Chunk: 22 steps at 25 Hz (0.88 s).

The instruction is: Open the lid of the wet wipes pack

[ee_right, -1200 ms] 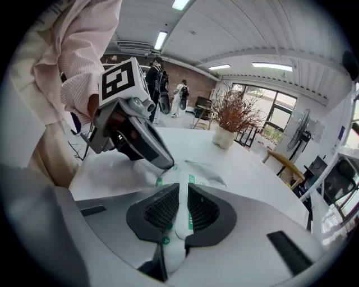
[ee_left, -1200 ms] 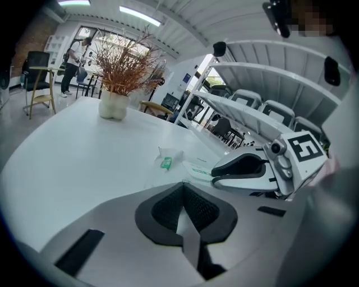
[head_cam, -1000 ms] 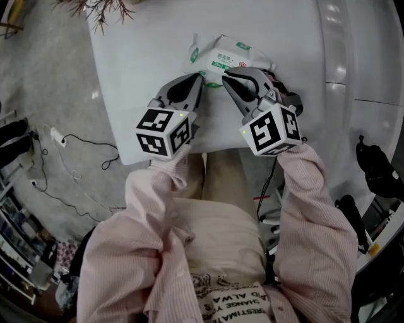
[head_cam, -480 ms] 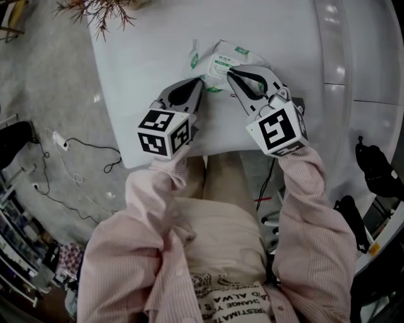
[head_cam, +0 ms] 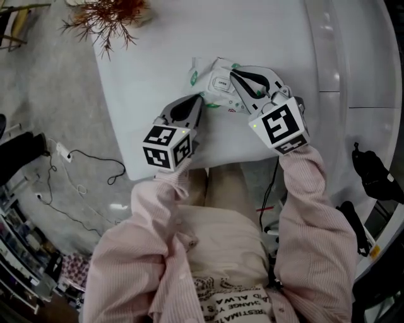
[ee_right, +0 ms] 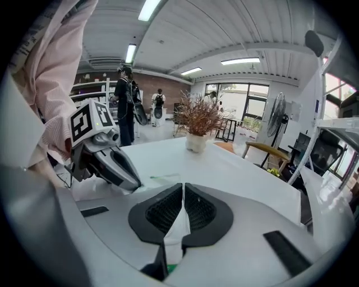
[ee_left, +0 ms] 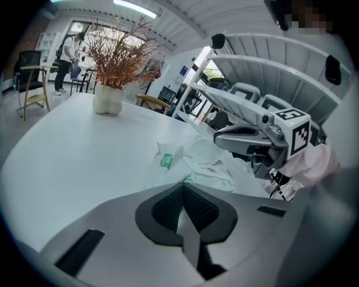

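Note:
The wet wipes pack (head_cam: 214, 79), white with green print, lies on the white table (head_cam: 145, 69) between my two grippers. My left gripper (head_cam: 200, 99) is shut on the pack's near edge, and a thin strip of film shows between its pads (ee_left: 183, 188). The rest of the pack (ee_left: 207, 162) lies crumpled just beyond it. My right gripper (head_cam: 232, 74) reaches the pack from the right. Its jaws are closing, and a white flap of the pack with a green corner (ee_right: 178, 224) is pinched between the pads (ee_right: 183, 190).
A pale vase of dried red twigs (head_cam: 107, 16) stands at the table's far left corner. The table's near edge (head_cam: 183, 165) runs just in front of the person's body. Cables (head_cam: 82, 170) lie on the floor to the left. People stand far back (ee_right: 126, 106).
The right gripper has rolled and drawn slightly to the right and up with the flap, and its jaws have narrowed. The left gripper has stayed on the pack's near edge.

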Available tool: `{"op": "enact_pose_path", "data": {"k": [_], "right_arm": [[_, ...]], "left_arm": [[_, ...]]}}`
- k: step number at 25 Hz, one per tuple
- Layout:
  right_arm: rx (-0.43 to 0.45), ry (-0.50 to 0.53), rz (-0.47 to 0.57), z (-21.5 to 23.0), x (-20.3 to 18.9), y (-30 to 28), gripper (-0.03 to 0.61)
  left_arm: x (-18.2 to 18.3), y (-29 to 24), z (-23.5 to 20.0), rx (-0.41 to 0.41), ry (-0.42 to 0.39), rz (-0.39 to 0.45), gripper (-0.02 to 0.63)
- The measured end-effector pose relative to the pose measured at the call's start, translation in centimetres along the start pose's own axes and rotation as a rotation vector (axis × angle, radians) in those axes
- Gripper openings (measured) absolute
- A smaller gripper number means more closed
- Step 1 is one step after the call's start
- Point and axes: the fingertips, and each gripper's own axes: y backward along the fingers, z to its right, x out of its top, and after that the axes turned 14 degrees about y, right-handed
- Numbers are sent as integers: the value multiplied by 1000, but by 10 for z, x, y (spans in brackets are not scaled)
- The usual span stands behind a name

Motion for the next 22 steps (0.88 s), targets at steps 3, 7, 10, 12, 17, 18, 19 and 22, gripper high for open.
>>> {"op": "enact_pose_path", "data": {"k": [3, 7, 10, 12, 17, 18, 19, 22], "right_arm": [[-15, -50, 7, 10, -4, -3, 11], [-51, -93, 6, 24, -10, -9, 11], [-74, -132, 6, 31, -15, -15, 11], [-92, -158, 8, 34, -19, -18, 11], [-128, -203, 0, 41, -30, -26, 12], [-132, -211, -2, 42, -32, -27, 12], [-135, -217, -4, 42, -34, -28, 14], [-149, -226, -9, 44, -39, -31, 17]], "left_arm": [[-1, 0, 1, -1, 2, -1, -2], [1, 0, 1, -3, 1, -1, -2], [1, 0, 1, -3, 1, -1, -2], [1, 0, 1, 0, 1, -1, -2], [1, -1, 1, 2, 2, -3, -2], [1, 0, 2, 2, 2, -4, -2], [1, 0, 2, 2, 2, -4, -2], [1, -1, 1, 3, 2, -4, -2]]}}
